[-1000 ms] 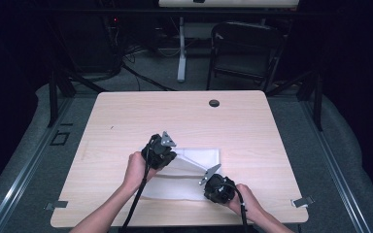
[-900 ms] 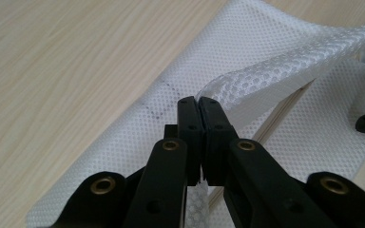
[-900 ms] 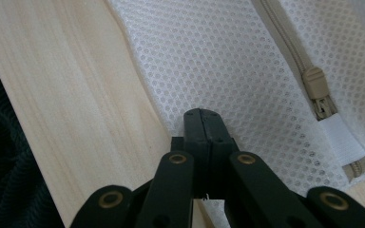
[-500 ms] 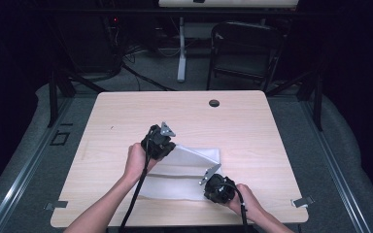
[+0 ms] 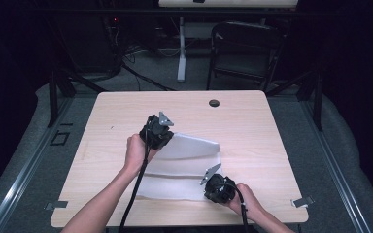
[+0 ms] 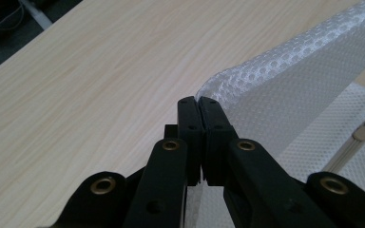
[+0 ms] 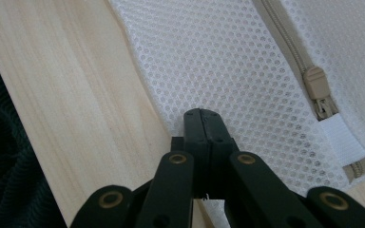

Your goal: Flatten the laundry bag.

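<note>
Mesh bag (image 5: 184,167) mid-fold on the tabletop (image 5: 252,121).
We clamp left gripper (image 6: 198,102) and right gripper (image 7: 202,114) on its edges; folding unfinished.

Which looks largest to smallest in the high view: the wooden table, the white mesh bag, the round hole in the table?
1. wooden table
2. white mesh bag; it covers a modest part of the tabletop
3. round hole, a small dark spot near the far edge

The gaps are clear, so nearness to the camera does not change this order.

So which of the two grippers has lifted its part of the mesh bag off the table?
The left gripper, shut on the mesh bag's raised far corner. The right gripper pins the near edge flat on the table.
</note>
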Tool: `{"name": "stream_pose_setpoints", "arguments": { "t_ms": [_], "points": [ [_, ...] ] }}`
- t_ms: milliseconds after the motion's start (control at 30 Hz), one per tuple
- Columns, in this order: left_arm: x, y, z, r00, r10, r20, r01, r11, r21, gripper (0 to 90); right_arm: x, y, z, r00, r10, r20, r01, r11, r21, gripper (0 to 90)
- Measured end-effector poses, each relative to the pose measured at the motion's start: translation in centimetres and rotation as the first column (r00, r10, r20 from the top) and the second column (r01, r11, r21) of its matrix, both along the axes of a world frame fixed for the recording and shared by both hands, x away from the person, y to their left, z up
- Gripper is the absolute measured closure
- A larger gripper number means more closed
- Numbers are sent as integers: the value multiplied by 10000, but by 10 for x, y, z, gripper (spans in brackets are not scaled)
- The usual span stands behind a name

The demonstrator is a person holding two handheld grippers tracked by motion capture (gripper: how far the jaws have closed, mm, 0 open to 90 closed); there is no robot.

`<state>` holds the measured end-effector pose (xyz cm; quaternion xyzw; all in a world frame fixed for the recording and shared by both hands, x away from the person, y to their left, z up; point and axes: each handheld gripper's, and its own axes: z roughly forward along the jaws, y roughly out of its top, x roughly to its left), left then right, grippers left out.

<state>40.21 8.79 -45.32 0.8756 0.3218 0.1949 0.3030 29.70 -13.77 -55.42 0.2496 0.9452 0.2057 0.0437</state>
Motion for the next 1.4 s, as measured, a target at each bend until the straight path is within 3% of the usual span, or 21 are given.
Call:
{"name": "stream_pose_setpoints", "arguments": {
  "t_ms": [533,800,1167,1400],
  "points": [
    [19,0,15,9975,499,507,-497,9988,-52,885,1,-6,0,9992,204,-349,-200,9997,109,900],
    [27,3,19,9961,707,523,-719,9972,224,885,0,-8,1,9974,412,-583,-410,9991,42,900],
    [51,11,11,9867,1554,466,-1564,9875,179,884,-3,-9,1,9920,537,-1142,-514,9984,226,900],
    [67,4,4,9825,1825,384,-1836,9826,277,881,-3,-9,0,9901,95,-1398,-36,9991,427,900]
  ]
}}
